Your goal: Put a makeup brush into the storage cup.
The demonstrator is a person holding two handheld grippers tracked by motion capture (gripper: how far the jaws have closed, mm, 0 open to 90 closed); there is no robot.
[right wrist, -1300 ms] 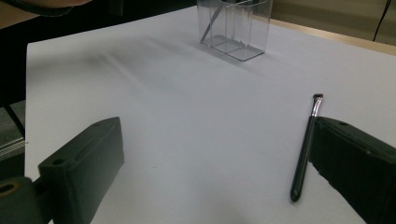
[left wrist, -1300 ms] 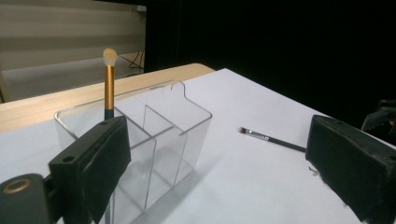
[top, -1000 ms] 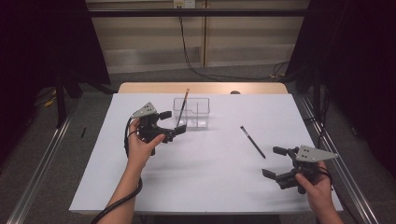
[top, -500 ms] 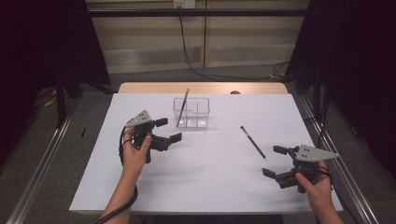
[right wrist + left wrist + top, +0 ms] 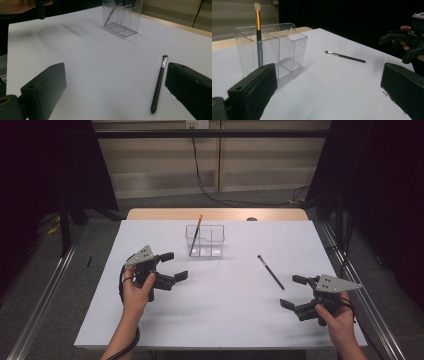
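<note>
A clear plastic organiser (image 5: 205, 241) (image 5: 272, 47) (image 5: 123, 15) with compartments stands at the back middle of the white table. An orange-handled brush (image 5: 195, 235) (image 5: 258, 30) leans upright in its left compartment. A black brush (image 5: 270, 271) (image 5: 344, 56) (image 5: 158, 83) lies flat on the table to the right of the organiser. My left gripper (image 5: 171, 265) (image 5: 327, 95) is open and holds nothing, to the front left of the organiser. My right gripper (image 5: 292, 291) (image 5: 115, 92) is open near the front right, with the black brush just beyond its jaws.
The white table (image 5: 220, 320) ends in a wooden strip (image 5: 215, 214) at the back. Metal rails (image 5: 40, 300) run along the floor on both sides. Dark curtains and a cable hang behind the table.
My left gripper has drawn back from the organiser toward the front left, leaving the orange-handled brush standing in it. The right gripper has stayed put.
</note>
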